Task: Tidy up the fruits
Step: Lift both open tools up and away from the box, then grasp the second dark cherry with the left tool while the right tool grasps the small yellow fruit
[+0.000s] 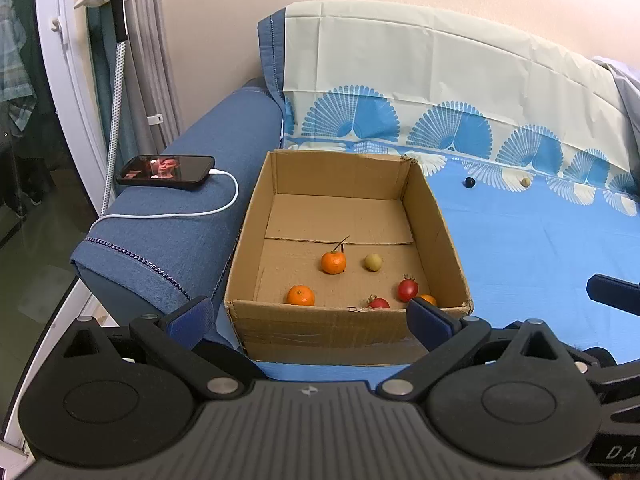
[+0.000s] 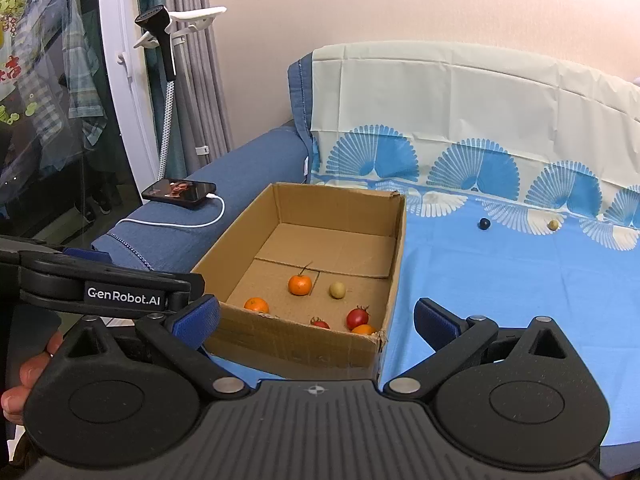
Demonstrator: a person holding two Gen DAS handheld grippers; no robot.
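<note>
Closest to my left wrist lens, the left gripper (image 1: pixel 310 314) has its blue-padded fingers (image 1: pixel 430 316) spread wide, holding nothing, just short of the cardboard box (image 1: pixel 340 332). I take the box as my landmark. On its floor I see a stemmed mandarin (image 1: pixel 333 262) near the middle, a pale yellow fruit (image 1: pixel 373 262) just beside it, another mandarin (image 1: pixel 301 295) by the near wall, a red tomato (image 1: pixel 407 289) toward the right wall, a second tomato (image 1: pixel 378 303) half hidden behind the near rim, and an orange fruit (image 1: pixel 429 299) peeking from behind my right finger pad. Beyond the box's far right corner, on the blue sheet (image 1: pixel 520 248), a dark round fruit (image 1: pixel 469 182) and a small tan fruit (image 1: pixel 526 181) lie well apart from the box. Left of the box, a phone (image 1: pixel 166 171) with a white cable (image 1: pixel 224 204) rests on the denim armrest (image 1: pixel 180 224).

Over to the right wrist view: the right gripper (image 2: pixel 316 322) is also wide open and empty, straddling the box's (image 2: pixel 296 344) near right corner. I see the same six fruits inside, the stemmed mandarin (image 2: pixel 299 284) central, the pale yellow fruit (image 2: pixel 337 290) beside it. The dark fruit (image 2: pixel 484 223) and the tan fruit (image 2: pixel 553 225) lie out on the sheet past the box's right side. The left gripper (image 2: pixel 100 284) crosses in left of the box, a hand (image 2: pixel 24 372) behind it.
</note>
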